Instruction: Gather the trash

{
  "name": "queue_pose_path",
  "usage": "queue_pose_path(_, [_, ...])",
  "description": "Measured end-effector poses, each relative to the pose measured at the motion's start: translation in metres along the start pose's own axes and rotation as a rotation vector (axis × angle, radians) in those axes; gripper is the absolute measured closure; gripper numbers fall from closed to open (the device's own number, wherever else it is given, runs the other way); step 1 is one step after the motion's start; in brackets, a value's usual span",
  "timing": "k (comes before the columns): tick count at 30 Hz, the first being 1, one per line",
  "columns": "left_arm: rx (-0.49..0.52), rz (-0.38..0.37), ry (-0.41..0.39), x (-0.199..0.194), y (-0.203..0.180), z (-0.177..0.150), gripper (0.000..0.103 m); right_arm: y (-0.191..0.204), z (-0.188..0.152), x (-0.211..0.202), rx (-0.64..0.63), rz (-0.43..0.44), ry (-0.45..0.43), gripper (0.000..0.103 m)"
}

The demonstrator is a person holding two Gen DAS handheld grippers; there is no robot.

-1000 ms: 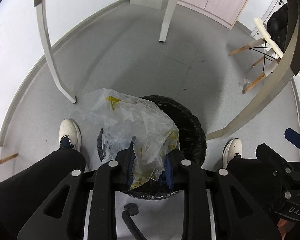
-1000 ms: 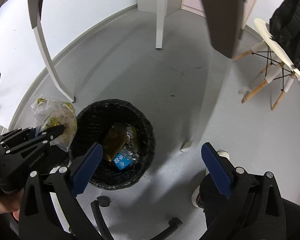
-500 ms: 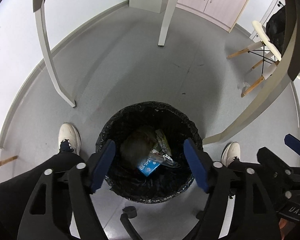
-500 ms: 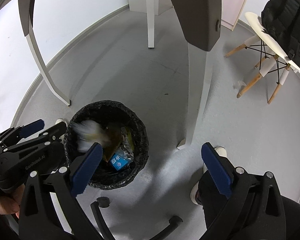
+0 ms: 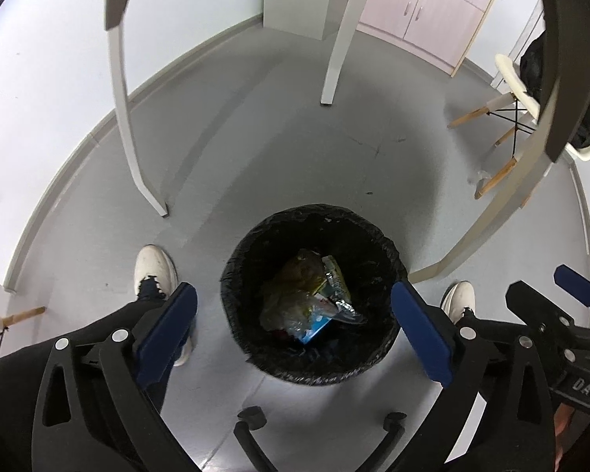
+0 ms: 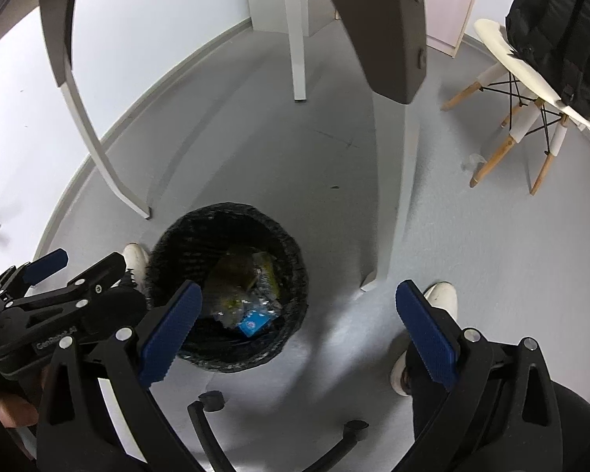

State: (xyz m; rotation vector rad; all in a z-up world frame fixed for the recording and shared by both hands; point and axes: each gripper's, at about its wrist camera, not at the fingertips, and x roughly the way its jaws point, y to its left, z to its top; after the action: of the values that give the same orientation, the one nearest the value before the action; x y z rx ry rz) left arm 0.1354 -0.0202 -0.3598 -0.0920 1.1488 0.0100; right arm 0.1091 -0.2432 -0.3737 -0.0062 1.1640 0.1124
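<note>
A black-lined round bin [image 5: 318,212] stands on the grey floor below me. Inside it lies a crumpled clear plastic bag with yellow scraps [image 5: 291,306], next to a blue carton [image 5: 314,328]. My left gripper [image 5: 295,328] hangs above the bin; its jaws are opening wide and nothing is between the blue pads. In the right wrist view the bin [image 6: 224,210] sits lower left, with the bag [image 6: 232,295] in it. My right gripper [image 6: 299,330] is open and empty, to the right of the bin. The left gripper [image 6: 78,265] shows beside the bin's left rim.
White table legs [image 5: 137,149] [image 5: 340,51] rise behind the bin, and another [image 6: 393,212] stands close to its right. A chair with a black backpack [image 6: 558,35] is at the far right. A person's white shoes [image 5: 155,265] [image 5: 460,297] flank the bin. Castors [image 5: 251,417] lie in front.
The left gripper, shut on the clear plastic bag over the bin, opened. The bag dropped into the bin. The left gripper rose a little; the right one stayed open.
</note>
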Motion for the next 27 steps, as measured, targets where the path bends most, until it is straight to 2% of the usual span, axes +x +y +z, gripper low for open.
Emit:
queue_pose_path(4, [0.001, -0.001, -0.021, -0.026, 0.011, -0.012, 0.006, 0.013, -0.008, -0.02, -0.008, -0.008, -0.029, 0.008])
queue_pose_path(7, [0.032, 0.017, -0.06, -0.058, 0.016, -0.025, 0.006, 0.023, -0.017, -0.047, -0.009, -0.018, -0.068, 0.008])
queue_pose_path(13, [0.021, -0.005, -0.112, -0.124, 0.029, -0.047, 0.006, 0.04, -0.04, -0.101, -0.021, -0.046, -0.125, 0.008])
queue_pose_path(19, [0.025, -0.026, -0.17, -0.193, 0.036, -0.064, 0.006, 0.062, -0.061, -0.176, -0.049, -0.051, -0.202, 0.008])
queue_pose_path(27, [0.03, -0.023, -0.313, -0.299, 0.031, -0.066, 0.006, 0.076, -0.072, -0.273, -0.066, -0.031, -0.299, 0.008])
